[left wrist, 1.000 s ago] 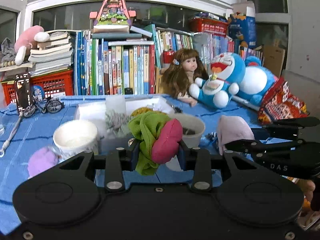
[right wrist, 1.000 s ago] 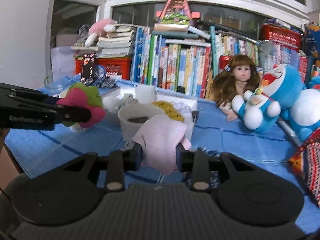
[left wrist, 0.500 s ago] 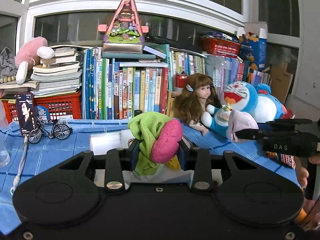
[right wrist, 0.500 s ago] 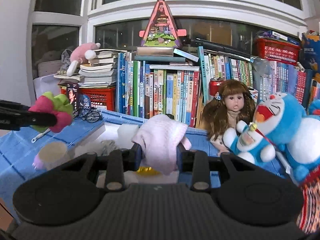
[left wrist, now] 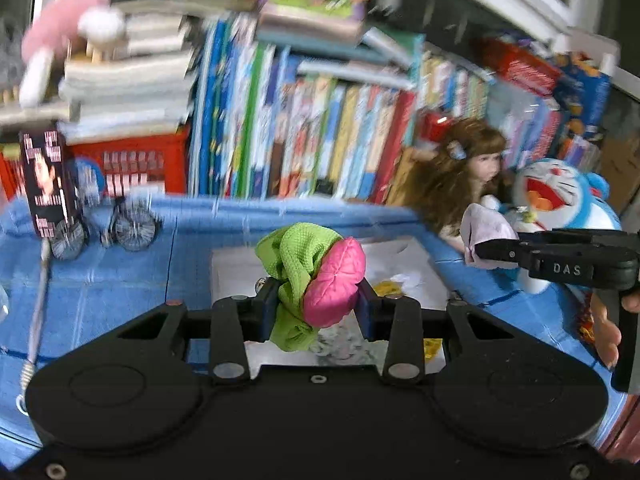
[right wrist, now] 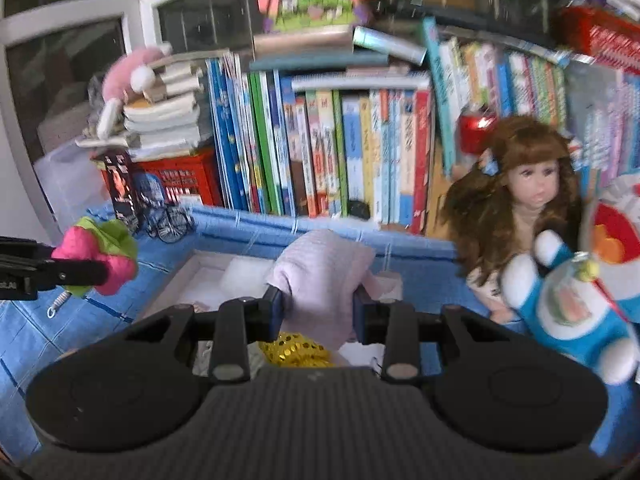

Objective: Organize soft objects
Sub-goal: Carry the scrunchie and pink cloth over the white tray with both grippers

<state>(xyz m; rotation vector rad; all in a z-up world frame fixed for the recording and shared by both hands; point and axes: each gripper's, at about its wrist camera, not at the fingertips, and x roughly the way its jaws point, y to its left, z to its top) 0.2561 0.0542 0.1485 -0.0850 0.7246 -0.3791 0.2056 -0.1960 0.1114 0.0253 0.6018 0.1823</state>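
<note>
My left gripper [left wrist: 316, 312] is shut on a green cloth with a pink puffy scrunchie [left wrist: 316, 280] and holds it above a white open box [left wrist: 236, 272] on the blue tablecloth. It also shows at the left of the right wrist view [right wrist: 96, 258]. My right gripper [right wrist: 318, 312] is shut on a pale pink knitted cloth [right wrist: 320, 276] and holds it over the same white box [right wrist: 188, 276]. It also shows at the right of the left wrist view [left wrist: 486, 236]. A yellow sequin item [right wrist: 296, 350] lies in the box.
A long-haired doll [right wrist: 524, 208] and a blue Doraemon plush [right wrist: 572, 308] sit at the right. A row of books [right wrist: 340, 144] stands behind the box. A red crate [left wrist: 132, 160], a toy bicycle [left wrist: 128, 224] and a photo card [left wrist: 46, 184] stand at the back left.
Both grippers have moved forward and now hang over the white box, still holding their cloths. The cups seen a second ago have dropped out of view.
</note>
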